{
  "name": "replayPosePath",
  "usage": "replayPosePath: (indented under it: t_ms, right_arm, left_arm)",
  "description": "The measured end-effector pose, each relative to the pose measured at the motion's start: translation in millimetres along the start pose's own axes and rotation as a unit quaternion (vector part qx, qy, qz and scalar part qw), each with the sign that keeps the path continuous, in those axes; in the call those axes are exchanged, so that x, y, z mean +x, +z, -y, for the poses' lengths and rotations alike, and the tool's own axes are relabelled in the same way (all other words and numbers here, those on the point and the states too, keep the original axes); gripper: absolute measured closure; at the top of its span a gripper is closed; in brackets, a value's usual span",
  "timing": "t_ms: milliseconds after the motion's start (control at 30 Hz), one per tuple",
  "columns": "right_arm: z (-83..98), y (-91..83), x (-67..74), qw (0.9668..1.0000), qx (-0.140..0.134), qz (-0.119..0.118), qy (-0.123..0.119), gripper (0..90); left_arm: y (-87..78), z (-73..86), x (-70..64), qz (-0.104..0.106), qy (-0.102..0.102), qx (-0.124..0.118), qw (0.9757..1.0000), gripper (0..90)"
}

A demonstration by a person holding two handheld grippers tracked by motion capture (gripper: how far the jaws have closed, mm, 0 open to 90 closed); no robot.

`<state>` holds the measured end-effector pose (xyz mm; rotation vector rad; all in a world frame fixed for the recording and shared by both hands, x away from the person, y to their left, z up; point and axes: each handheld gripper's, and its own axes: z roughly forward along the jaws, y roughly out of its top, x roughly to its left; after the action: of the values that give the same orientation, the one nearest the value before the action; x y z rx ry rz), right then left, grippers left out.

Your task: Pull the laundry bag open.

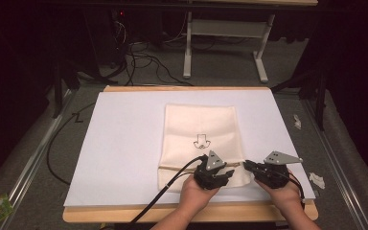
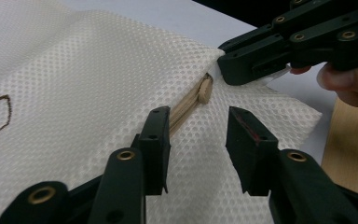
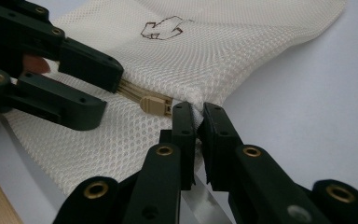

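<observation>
High view, centre frame: a cream mesh laundry bag point(image 1: 200, 139) lies flat on a white sheet point(image 1: 124, 143) over the wooden table point(image 1: 187, 213), a small dark emblem point(image 1: 201, 141) printed at its middle. Left gripper view, closer in, reveals the tan zipper pull point(image 2: 205, 89) and its tape running diagonally between the left gripper point(image 2: 198, 135)'s parted jaws, which straddle the zipper without pressing it. Right gripper view shows the right gripper point(image 3: 199, 122) pinched shut on the bag's corner, just beside the zipper pull point(image 3: 156, 104). Fine honeycomb weave covers the fabric.
</observation>
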<state>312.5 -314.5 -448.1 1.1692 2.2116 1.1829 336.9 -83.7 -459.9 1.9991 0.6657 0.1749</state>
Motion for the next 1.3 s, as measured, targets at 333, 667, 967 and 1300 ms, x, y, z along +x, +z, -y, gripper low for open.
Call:
replayPosePath:
  t_ms: [333,667,967,1300]
  right_arm:
    - [-1.8,-2.0,1.4,0.9999,-0.014,-0.008,0.005,85.4]
    - [-3.1,-2.6,3.0,0.9999,-0.015,-0.001,0.0,85.5]
    - [-3.6,-2.6,4.9,0.9999,-0.013,0.008,-0.007,86.0]
    - [-4.2,-5.5,4.3,0.9995,-0.018,0.026,-0.003,86.6]
  left_arm:
    - [18.1,-7.9,-12.4,-0.016,0.013,0.004,0.9998,76.5]
    - [20.4,-9.2,-15.9,-0.032,0.018,0.005,0.9993,87.2]
    - [17.0,-9.3,-11.9,-0.024,0.02,0.012,0.9995,87.6]
    - [10.3,-3.8,-4.1,-0.025,0.01,0.022,0.9994,87.7]
